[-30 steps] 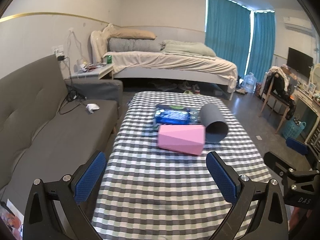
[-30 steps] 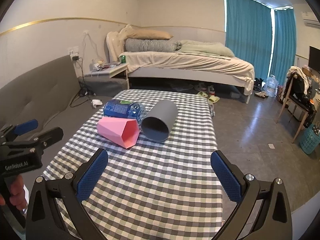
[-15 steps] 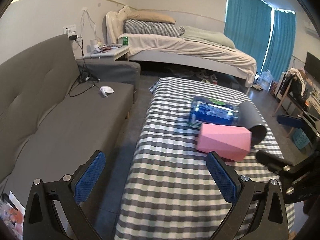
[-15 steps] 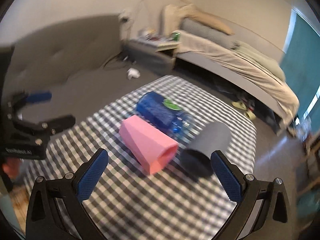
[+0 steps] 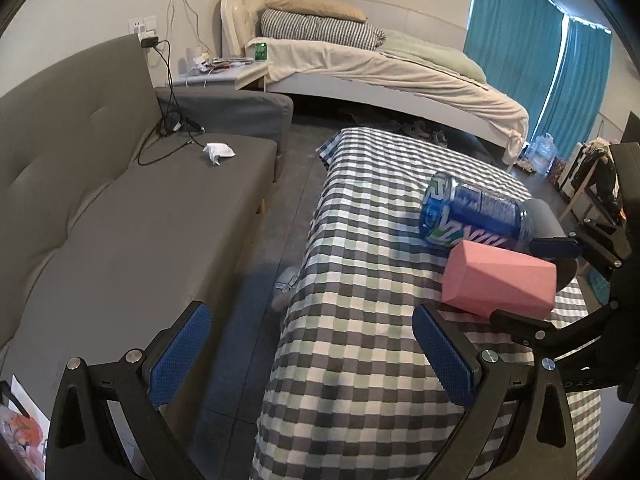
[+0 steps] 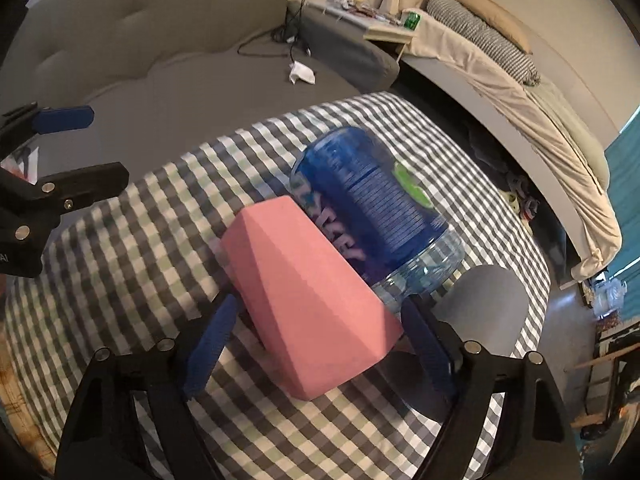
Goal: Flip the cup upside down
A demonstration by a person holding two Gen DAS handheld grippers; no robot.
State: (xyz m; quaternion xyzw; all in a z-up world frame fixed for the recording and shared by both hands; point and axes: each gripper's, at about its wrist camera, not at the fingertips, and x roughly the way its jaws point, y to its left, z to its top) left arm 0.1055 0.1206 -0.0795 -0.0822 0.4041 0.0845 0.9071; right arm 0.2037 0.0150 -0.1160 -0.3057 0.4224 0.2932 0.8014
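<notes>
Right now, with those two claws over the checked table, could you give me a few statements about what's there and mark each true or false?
1. The pink cup lies on its side on the checked table. True.
2. The right claw has its fingers on either side of the pink cup. True.
3. The left claw is shut on the blue bottle. False: it is open, holds nothing and is short of the items.
4. The blue bottle stands upright. False: it lies on its side against the pink cup.
5. A grey cup lies beside them. True.
</notes>
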